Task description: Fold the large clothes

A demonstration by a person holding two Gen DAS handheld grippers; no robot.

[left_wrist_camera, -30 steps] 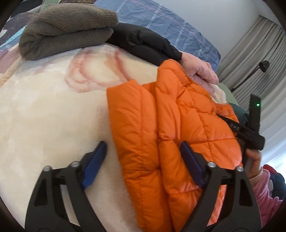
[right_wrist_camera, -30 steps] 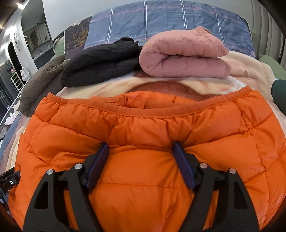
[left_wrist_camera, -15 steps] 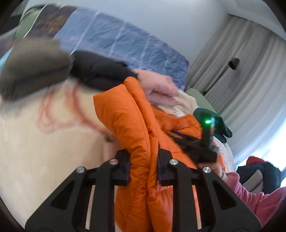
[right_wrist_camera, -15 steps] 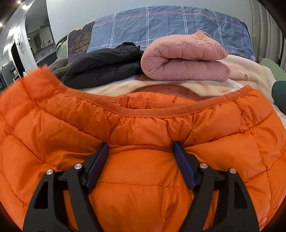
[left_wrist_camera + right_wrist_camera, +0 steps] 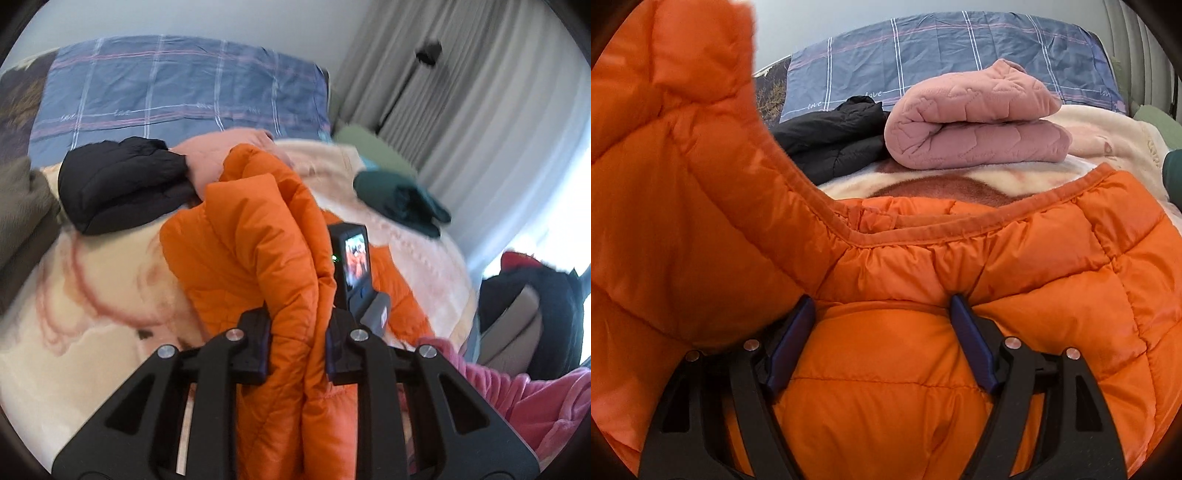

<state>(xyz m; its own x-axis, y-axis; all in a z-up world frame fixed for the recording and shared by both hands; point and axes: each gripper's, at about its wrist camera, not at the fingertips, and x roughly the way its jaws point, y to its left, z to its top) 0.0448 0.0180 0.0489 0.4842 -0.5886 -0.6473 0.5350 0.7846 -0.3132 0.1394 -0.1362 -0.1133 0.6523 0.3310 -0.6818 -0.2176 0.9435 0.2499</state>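
Observation:
An orange puffer jacket (image 5: 255, 251) lies on a cream blanket (image 5: 74, 317) on a bed. My left gripper (image 5: 297, 347) is shut on a thick fold of the jacket and holds it lifted off the blanket. In the right wrist view that lifted part (image 5: 676, 192) rises at the left, over the rest of the jacket (image 5: 1015, 258). My right gripper (image 5: 882, 317) is open, its jaws wide apart and resting on the flat jacket. The right gripper's body and camera screen (image 5: 356, 258) show just behind the lifted fold.
Folded clothes lie at the far side of the bed: a black jacket (image 5: 831, 136), a pink quilted garment (image 5: 975, 122), a brown fleece (image 5: 18, 214). A dark green garment (image 5: 399, 203) lies at the right. A plaid pillow (image 5: 960, 48) is behind. Curtains (image 5: 480, 110) hang on the right.
My left gripper closed on the jacket's left edge and lifted it up and toward the right. The bare hand left the jacket. My right gripper stayed open in place.

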